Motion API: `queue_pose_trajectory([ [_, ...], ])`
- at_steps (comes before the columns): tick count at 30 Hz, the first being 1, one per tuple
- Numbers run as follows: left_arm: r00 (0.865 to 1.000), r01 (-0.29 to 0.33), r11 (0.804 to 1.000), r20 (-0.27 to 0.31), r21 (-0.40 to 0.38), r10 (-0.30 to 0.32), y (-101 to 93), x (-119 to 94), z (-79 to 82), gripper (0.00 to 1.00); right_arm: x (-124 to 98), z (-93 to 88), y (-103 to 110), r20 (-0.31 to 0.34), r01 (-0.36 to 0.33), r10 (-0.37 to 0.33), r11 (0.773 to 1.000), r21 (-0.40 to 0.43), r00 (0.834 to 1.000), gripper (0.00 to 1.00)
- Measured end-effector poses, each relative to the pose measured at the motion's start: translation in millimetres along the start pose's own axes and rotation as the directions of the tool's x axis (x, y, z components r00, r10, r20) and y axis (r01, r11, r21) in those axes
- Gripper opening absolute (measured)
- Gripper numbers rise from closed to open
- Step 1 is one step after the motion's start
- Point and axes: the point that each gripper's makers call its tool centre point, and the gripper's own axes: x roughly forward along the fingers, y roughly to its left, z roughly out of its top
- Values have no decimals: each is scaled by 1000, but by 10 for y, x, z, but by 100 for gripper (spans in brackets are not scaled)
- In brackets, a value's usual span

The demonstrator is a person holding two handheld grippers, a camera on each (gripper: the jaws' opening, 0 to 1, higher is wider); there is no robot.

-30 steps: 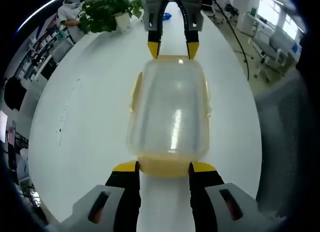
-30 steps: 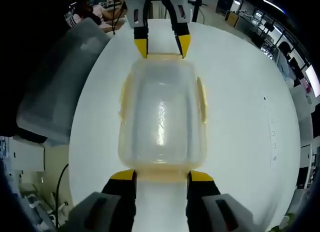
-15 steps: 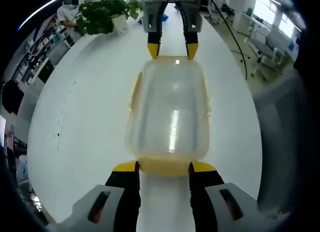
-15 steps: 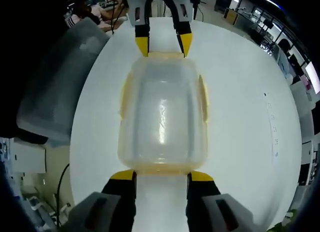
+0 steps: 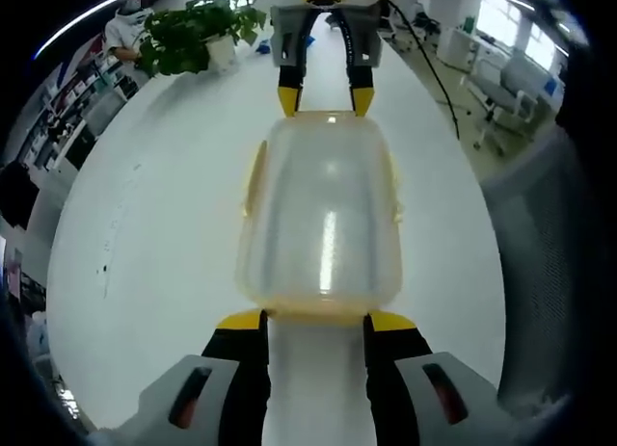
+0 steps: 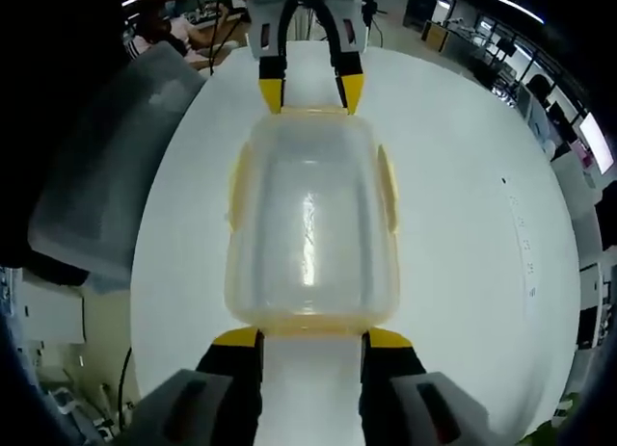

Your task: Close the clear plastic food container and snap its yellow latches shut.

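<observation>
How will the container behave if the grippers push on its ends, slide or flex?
The container looks empty and thin-walled, so probably light. It sits on a smooth white table, so a one-sided push would likely slide it. With the left gripper and right gripper at opposite ends, it should stay put, though the clear walls may flex.

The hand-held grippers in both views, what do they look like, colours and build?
The two look alike. The left hand-held gripper has two black fingers capped with yellow tips, rising from grey housings that each carry a small reddish oval marking. The right hand-held gripper is built the same way, with black fingers, yellow tips and grey housings. No sleeves are visible.
</observation>
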Motion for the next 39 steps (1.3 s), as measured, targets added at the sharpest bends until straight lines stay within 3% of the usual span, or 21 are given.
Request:
queue_pose_trajectory([
  [7, 999, 48, 999, 15, -2, -48, -26, -5, -35, 36, 17, 44, 48, -2, -6, 6, 1000, 7, 1000, 38],
  [13, 999, 35, 999, 23, -20, -34, -60, -48, -127, 38, 103, 98, 85, 20, 2, -3, 1000, 18, 1000, 40],
  [14, 999, 31, 999, 31, -17, -31, -64, -47, -125, 39, 130, 89, 82, 17, 5, -5, 1000, 19, 1000, 42],
  [16, 999, 5, 1000, 50, -8, -5, -56, -31, -122, 54, 188, 78, 92, 14, 0, 0, 1000, 24, 1000, 47],
  [18, 997, -61, 997, 49, 41, 58, 25, -44, -151, 66, 172, 96, 101, 25, 3, -4, 999, 41, 1000, 48],
  [23, 997, -34, 999, 68, -10, 35, -57, -190, -187, 57, -53, 40, 46, 26, 36, -37, 998, 42, 999, 49],
  [25, 993, -36, 999, 109, -38, 40, -56, -278, -138, 53, -168, 65, -14, 52, 58, -61, 997, 56, 997, 49],
  [27, 982, -24, 996, 185, -91, 41, -57, -366, -5, 48, -300, 203, -61, 143, 47, -67, 990, 136, 987, 46],
  [29, 972, -6, 992, 234, -122, 35, -57, -408, 95, 44, -363, 296, -89, 184, 50, -74, 990, 133, 980, 42],
  [39, 973, 10, 996, 229, -93, 12, -34, -222, 265, 43, -151, 635, 27, 196, 21, -34, 998, 65, 980, 35],
])
